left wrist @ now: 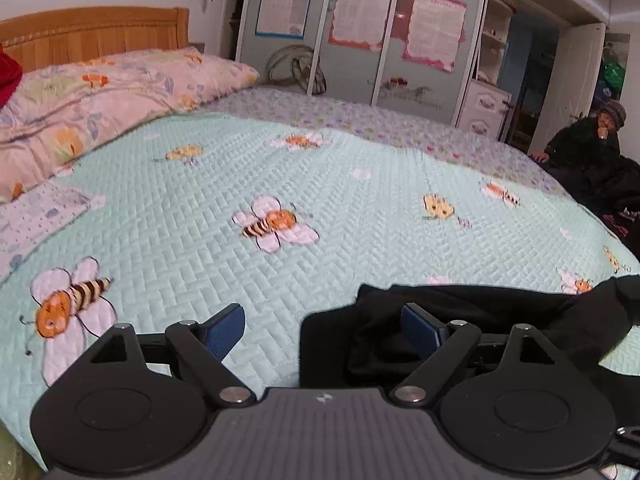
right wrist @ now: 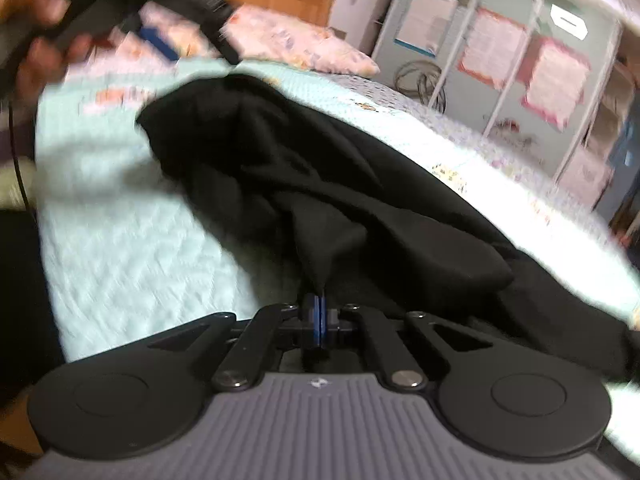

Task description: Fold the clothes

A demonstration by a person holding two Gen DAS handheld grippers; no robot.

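**On the bed: black garment pinched by the right gripper, left gripper released**

Across a mint quilt (left wrist: 168, 208) printed with bees lies a black garment (right wrist: 320, 184), bunched, its long axis running from ten o'clock to four o'clock in the right wrist view. The right gripper (right wrist: 314, 322) is clenched on a fold of the cloth at its near edge, pointing downward. The left gripper (left wrist: 322, 330) stands wide apart, grasping nothing; the garment's corner lies at its three o'clock, under the right finger. Judged from this, the left hand is nearer the free corner.
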